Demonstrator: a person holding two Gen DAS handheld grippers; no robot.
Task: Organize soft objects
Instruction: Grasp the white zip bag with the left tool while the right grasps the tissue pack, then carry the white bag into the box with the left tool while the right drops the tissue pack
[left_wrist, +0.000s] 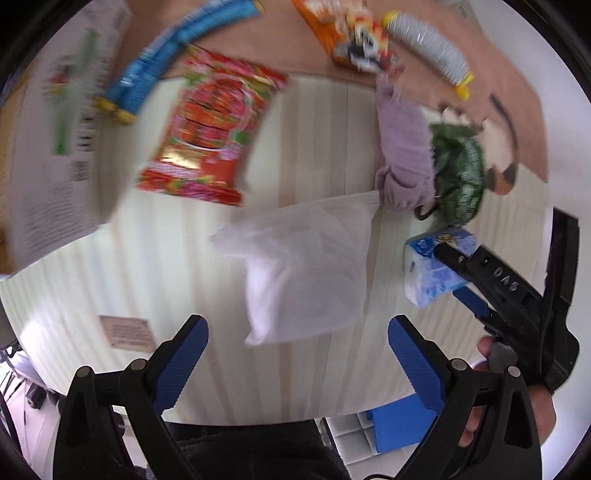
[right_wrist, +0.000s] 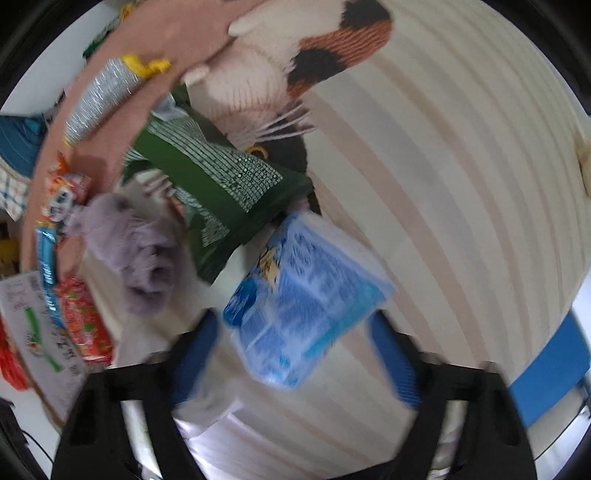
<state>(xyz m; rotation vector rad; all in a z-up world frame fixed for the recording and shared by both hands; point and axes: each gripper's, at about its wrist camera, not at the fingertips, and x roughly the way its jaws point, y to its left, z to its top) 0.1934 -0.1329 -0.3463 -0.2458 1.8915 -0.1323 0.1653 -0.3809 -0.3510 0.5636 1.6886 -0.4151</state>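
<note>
A white soft pouch (left_wrist: 306, 273) lies on the striped table (left_wrist: 147, 266) just ahead of my open, empty left gripper (left_wrist: 297, 354). A blue tissue pack (left_wrist: 432, 269) lies at the right, with my right gripper (left_wrist: 461, 273) around it. In the right wrist view the tissue pack (right_wrist: 303, 306) sits between the wide-apart blue fingers of my right gripper (right_wrist: 295, 350); contact is blurred. A lilac plush (right_wrist: 136, 251), a green packet (right_wrist: 218, 181) and a knitted cat toy (right_wrist: 295, 62) lie beyond it.
A red snack bag (left_wrist: 210, 133), a blue tube packet (left_wrist: 159, 70), an orange packet (left_wrist: 347, 33) and a silver packet (left_wrist: 428, 44) lie at the far side on a brown mat (left_wrist: 277, 48). A printed white sheet (left_wrist: 62, 155) lies left. The table's near edge is by my fingers.
</note>
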